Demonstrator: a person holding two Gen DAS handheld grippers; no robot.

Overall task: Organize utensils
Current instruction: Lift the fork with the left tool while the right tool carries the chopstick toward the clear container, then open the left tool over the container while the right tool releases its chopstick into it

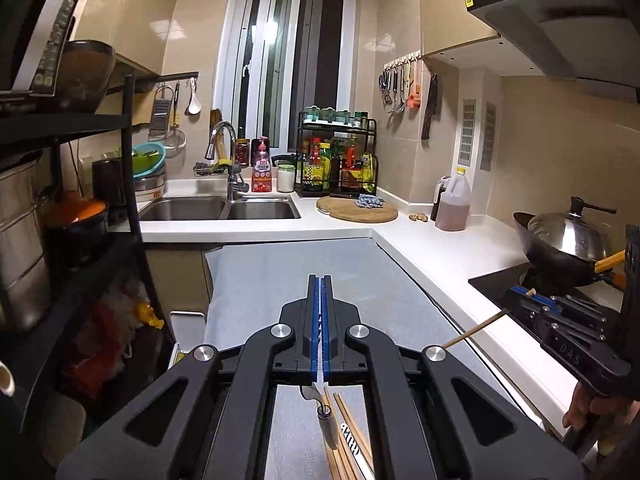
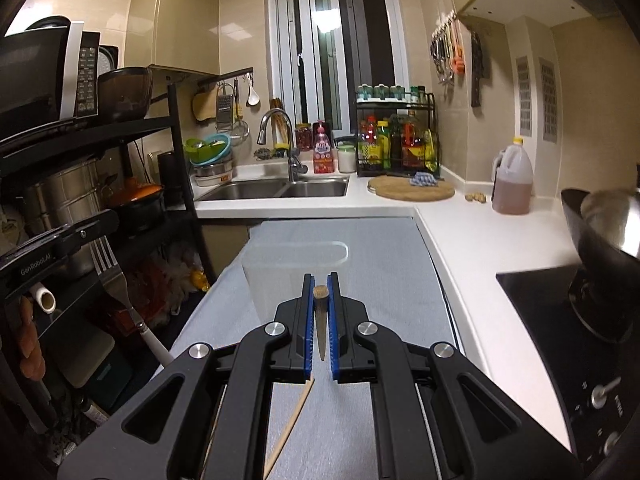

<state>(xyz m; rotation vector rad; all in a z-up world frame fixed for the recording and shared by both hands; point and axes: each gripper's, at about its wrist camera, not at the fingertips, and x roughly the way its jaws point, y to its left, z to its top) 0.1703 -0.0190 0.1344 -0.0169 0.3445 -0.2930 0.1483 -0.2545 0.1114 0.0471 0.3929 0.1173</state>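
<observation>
Blue-padded, our left gripper is clamped on a fork; our right gripper pinches a wooden chopstick between its fingers.

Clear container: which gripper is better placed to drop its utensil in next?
Right, likely. The right gripper, shut on a chopstick, has the clear container straight ahead; the left gripper, holding the fork, sits off to its left.
</observation>
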